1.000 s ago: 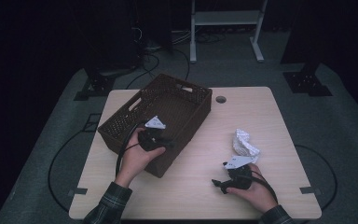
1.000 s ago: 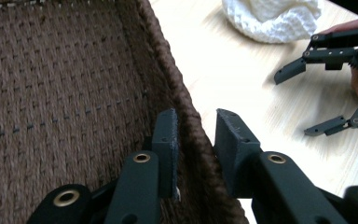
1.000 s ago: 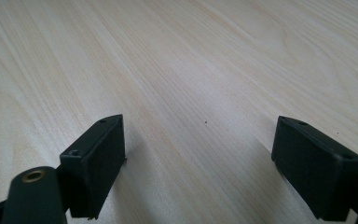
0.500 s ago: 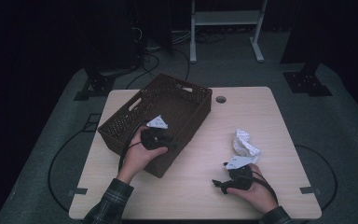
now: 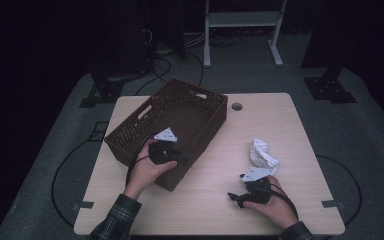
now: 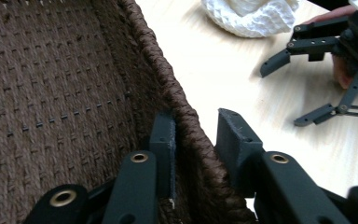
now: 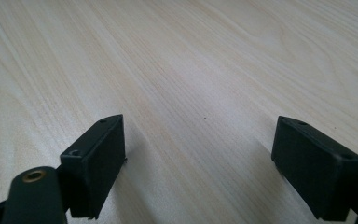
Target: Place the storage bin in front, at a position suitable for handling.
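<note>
Left gripper view puts the brown woven basket (image 6: 65,93) right at our left tool (image 6: 196,140): its braided rim runs up between the two black jaws, one jaw inside against the wall, the other outside over the counter (image 6: 223,79). The inner jaw lies against the weave, while a slim gap shows beside the outer one, so we cannot tell whether the rim is truly clamped. From above, the basket (image 5: 180,120) sits at 10 o'clock of the counter's middle, and our left tool (image 5: 172,156) meets its near wall at the basket's 6 o'clock. The crumpled white cloth (image 5: 263,154) lies at 12 o'clock of our right tool (image 5: 236,197), just beyond it. That right tool (image 7: 198,163) hovers low over bare wood with its jaws wide apart and nothing between them. Compared with a second ago, basket, cloth and both hands keep their places; the left jaws have just been closing a little around the rim.
</note>
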`<state>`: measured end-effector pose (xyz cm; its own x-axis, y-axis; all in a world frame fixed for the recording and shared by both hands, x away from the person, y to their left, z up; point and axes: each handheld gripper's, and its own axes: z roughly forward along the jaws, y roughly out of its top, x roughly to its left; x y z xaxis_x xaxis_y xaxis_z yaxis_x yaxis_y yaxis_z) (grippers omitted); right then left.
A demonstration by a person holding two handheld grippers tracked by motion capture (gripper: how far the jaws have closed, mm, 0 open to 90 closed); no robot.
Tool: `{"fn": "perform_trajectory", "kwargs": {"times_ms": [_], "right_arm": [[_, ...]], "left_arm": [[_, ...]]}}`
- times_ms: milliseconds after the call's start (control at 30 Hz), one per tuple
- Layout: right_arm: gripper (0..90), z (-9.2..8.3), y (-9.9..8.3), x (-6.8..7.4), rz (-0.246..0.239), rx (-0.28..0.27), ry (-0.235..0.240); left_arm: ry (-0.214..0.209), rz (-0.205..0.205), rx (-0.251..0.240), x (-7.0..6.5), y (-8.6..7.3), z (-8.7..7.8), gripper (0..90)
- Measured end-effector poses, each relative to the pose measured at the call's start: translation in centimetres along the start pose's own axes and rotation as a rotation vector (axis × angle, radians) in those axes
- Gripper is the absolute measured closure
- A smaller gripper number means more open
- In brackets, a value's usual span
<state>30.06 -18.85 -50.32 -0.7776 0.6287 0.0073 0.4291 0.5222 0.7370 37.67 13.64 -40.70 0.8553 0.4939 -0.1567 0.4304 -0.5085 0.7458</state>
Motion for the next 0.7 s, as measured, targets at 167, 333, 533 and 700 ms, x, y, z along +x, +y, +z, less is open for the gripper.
{"fn": "perform_trajectory", "kwargs": {"times_ms": [167,333,533,700], "right_arm": [[16.8,0.0,0.0,0.0,-0.008,-0.001,-0.003],[22.7,-0.2,-0.1,0.2,0.007,-0.006,-0.005],[34.9,-1.4,0.2,0.4,-0.006,-0.007,-0.015],[36.3,-3.9,1.1,-0.1,0.013,-0.083,-0.063]], "left_arm": [[-0.034,0.004,0.012,-0.1,-0.6,-0.8,70.1],[-0.052,0.011,0.015,-0.5,-1.2,-1.4,70.9],[-0.066,0.007,0.018,-0.5,-1.3,-1.5,71.0],[-0.069,0.004,0.016,-0.4,-1.4,-1.5,71.0]]}}
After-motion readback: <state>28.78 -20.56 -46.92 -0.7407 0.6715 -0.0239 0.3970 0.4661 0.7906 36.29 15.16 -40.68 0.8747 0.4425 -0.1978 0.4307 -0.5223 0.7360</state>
